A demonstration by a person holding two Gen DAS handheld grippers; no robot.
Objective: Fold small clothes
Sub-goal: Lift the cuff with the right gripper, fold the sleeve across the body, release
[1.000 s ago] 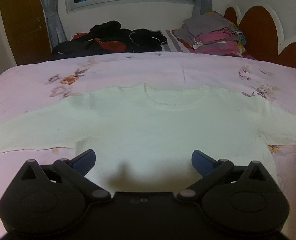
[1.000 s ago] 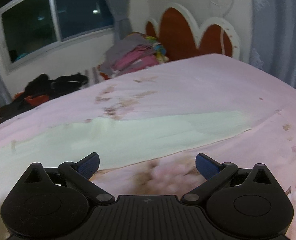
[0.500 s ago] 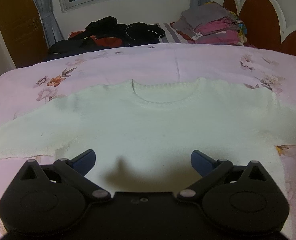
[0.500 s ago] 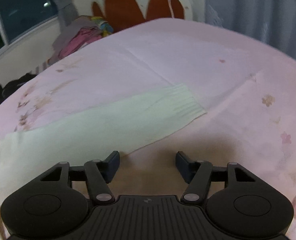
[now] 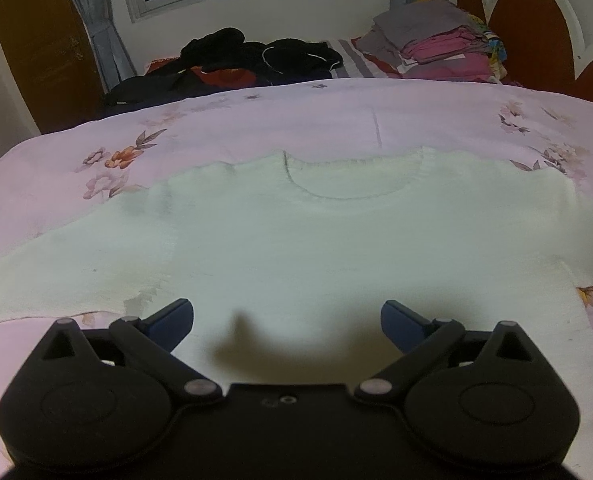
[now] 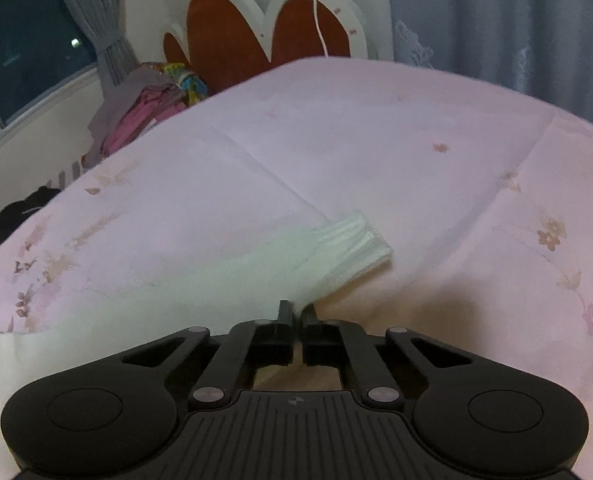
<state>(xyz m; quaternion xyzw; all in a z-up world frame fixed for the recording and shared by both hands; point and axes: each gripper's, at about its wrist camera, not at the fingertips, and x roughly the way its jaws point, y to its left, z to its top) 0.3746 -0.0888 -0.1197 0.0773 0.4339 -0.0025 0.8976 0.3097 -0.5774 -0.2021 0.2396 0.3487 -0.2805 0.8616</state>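
Sleeve-folding is the step in hand, by my reading: the right gripper (image 6: 296, 312) has its jaws together on the near edge of the white sweater's (image 5: 316, 240) right sleeve (image 6: 256, 264), a little short of the ribbed cuff (image 6: 356, 244), the jaws having just been closing with the knit between them. The pinch looks thin (only the very edge of the fabric shows between the tips), so a slow lift is wise, carrying the sleeve inward across the chest in a low arc and keeping it flat so that the cuff does not curl under. The left gripper (image 5: 287, 318) hovers over the lower body of the sweater with its jaws wide apart and nothing between them; it could press the body down while the sleeve travels, since knit drags its neighbours along.

The sweater lies spread flat, front up, on the pink floral bedspread (image 5: 256, 128), sleeves out to both sides, round neckline (image 5: 352, 184) towards the far edge of the bed. It is a soft, loose knit, pale, limp and likely stretchy, with tight parallel ribs at the cuff and neck. The bedspread is smooth and thin, with a pressed crease. Beyond it sit a dark clothes heap (image 5: 256, 60) and a stack of folded clothes (image 5: 436, 44), by a scalloped headboard (image 6: 264, 36).
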